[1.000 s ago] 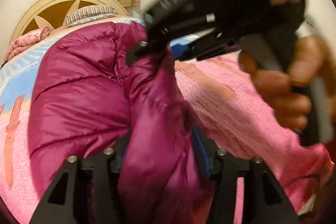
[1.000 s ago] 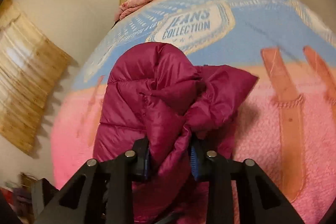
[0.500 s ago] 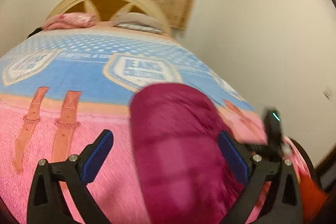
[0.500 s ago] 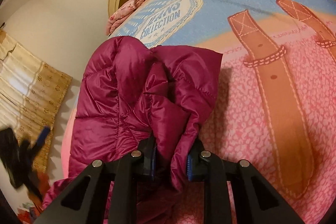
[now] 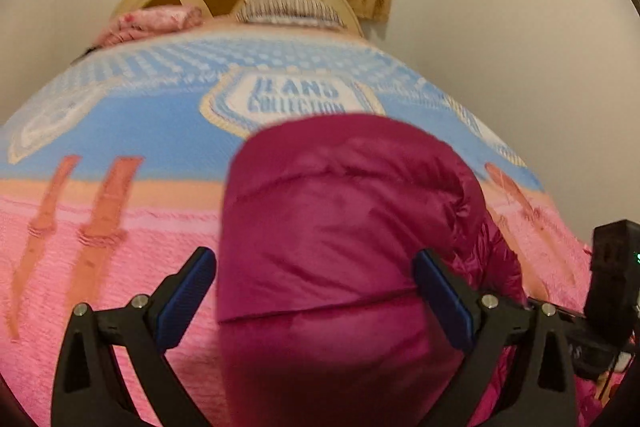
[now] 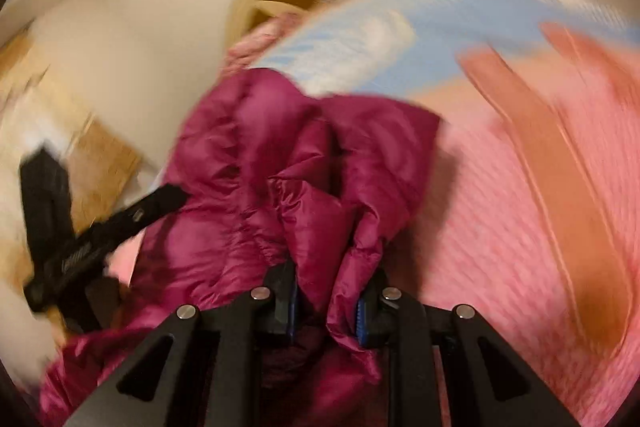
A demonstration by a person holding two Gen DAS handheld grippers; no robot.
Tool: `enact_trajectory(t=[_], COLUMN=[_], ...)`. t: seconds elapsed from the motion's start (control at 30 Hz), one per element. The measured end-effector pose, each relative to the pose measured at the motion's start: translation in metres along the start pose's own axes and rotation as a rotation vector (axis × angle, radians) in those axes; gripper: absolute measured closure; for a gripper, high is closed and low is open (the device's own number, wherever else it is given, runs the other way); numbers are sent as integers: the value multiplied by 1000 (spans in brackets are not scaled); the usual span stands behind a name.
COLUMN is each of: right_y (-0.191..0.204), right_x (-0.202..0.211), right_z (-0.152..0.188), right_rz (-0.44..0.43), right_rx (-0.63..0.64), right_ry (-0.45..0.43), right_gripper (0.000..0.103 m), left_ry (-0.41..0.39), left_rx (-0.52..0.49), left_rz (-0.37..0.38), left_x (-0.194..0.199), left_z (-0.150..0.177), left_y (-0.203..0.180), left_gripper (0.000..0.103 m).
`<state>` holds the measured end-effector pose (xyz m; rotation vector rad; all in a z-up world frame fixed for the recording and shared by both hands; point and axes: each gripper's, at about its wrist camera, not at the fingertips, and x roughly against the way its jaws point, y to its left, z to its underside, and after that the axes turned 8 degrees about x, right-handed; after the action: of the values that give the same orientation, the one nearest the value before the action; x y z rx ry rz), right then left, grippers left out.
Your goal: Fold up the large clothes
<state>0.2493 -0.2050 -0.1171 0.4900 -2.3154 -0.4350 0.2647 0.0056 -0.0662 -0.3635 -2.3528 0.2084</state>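
1. Since a second ago, left gripper (image 5: 314,293) has let go; its jaws now stand wide apart around the jacket (image 5: 344,227)
2. Right gripper (image 6: 325,301) stays clamped on a jacket fold, likely pinning it for folding
3. Jacket lies on the bed (image 5: 120,247), near its foot edge

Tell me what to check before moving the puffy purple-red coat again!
1. Right tool pinching the magenta quilted puffer jacket: ok.
2. Left tool open, fingers either side of the jacket: ok.
3. Left tool holding fabric: not ok, it grips nothing.
4. Jacket resting on the pink and blue bedspread: ok.
5. Fold neat underneath: cannot tell, hidden.
6. Right view sharp: not ok, blurred.
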Motion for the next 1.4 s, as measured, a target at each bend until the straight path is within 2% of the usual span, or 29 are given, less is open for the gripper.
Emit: enact_trajectory(t=[0.07, 0.1, 0.17, 0.3, 0.37, 0.4, 0.43, 0.63, 0.73, 0.83, 0.9, 0.93, 1.03, 1.1, 1.17, 1.3, 1.4], right_y=[10, 8, -8, -56, -64, -62, -57, -56, -52, -49, -26, -14, 34, 65, 78, 67, 42], right_x=[-5, -11, -28, -49, -52, -53, -53, -56, -47, -5, 37, 50, 80, 75, 67, 55, 52], right_z=[-5, -6, -5, 6, 2, 0, 0, -4, -15, -15, -18, -20, -24, -23, -7, 30, 59], right_rz=[-86, -101, -141, -302, -323, -311, -297, -274, -222, -95, 8, 6, -127, -231, -251, -90, -51], right_rx=[20, 8, -63, -291, -310, -286, -262, -248, -227, -186, -62, -19, 98, 161, 188, 205, 151], right_ry=[-6, 4, 25, 52, 74, 83, 87, 103, 103, 87, 22, -4, -58, -14, 58, 175, 221], right_gripper=[83, 83, 84, 89, 91, 91, 91, 91, 87, 81, 81, 81, 81, 81, 81, 81, 81], left_ry=[-37, -46, -45, 29, 51, 47, 40, 45, 54, 54, 55, 54, 55, 55, 62, 76, 75], left_rx=[-3, 0, 5, 54, 70, 55, 41, 15, -45, -50, -50, -54, -69, -73, -69, -53, -52], left_rz=[-5, -4, -1, 23, -4, -55, -72, -142, -175, -181, -186, -192, -212, -217, -208, -183, -176], left_x=[12, 14, 7, -27, -42, -52, -55, -71, -75, -74, -74, -74, -75, -74, -74, -74, -75], left_z=[-8, -12, -18, -12, -4, 3, 6, 12, 15, 15, 14, 14, 14, 14, 12, 11, 10], left_y=[3, 4, 6, 10, 7, 3, 1, -4, -14, -13, -13, -13, -16, -17, -14, -12, -13], left_gripper=[1, 1, 1, 1, 1, 0, 0, 0, 0, 0, 0, 0, 0, 0, 0, 0, 0])
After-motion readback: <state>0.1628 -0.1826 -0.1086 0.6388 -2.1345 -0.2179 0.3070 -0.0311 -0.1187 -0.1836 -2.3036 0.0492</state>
